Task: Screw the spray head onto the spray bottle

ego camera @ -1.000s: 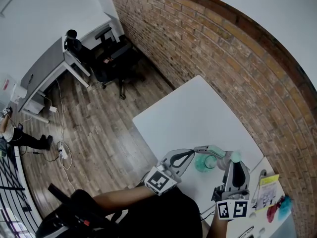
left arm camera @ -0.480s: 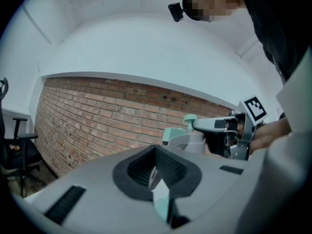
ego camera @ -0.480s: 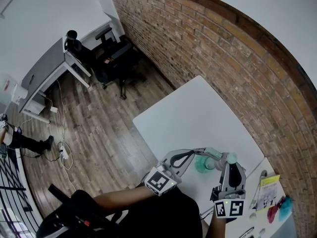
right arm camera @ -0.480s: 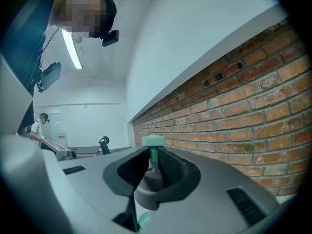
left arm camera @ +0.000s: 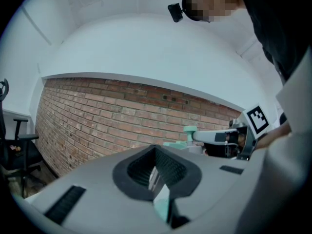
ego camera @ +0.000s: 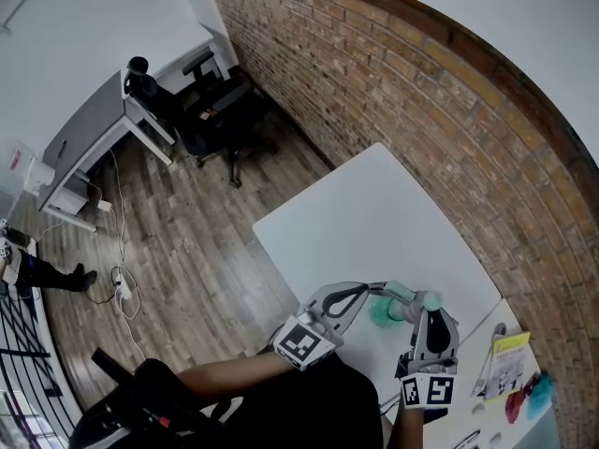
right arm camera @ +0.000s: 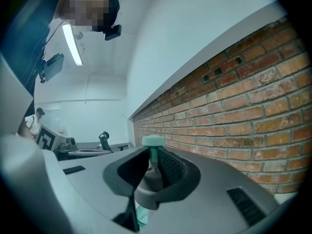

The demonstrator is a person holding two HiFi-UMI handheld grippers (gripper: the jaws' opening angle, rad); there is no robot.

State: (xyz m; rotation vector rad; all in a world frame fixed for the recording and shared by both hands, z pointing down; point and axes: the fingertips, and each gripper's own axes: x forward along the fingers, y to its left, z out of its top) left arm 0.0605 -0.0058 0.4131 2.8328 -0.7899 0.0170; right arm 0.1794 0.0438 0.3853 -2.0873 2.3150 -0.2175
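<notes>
Right gripper: jaws are standing at a narrow gap and clamping the grey body of the spray head. The head's stem is rising between the pads, mint cap on top, so its long axis is running upright. The pads are hiding most of the grey body. The teal spray bottle is sitting directly under it, by the tabletop's right edge, toward the near end. In the head view this gripper is pointing away from the person, marker cube trailing nearest the camera. Left gripper: jaws are closed tight, pinching a thin pale-teal edge of the bottle between the pads. It is reaching in level from the left, and its fingers are covering the bottle's left side in the head view. The person's dark sleeve is blocking the tabletop's near edge. Surroundings: a brick wall is running along the tabletop's far-right side. A yellow-topped card and some red and teal items are lying on a neighbouring surface past the right edge. Black office chairs and a grey desk are standing on the wooden floor beyond the left corner, well apart. Another person is showing at the picture's left edge.
</notes>
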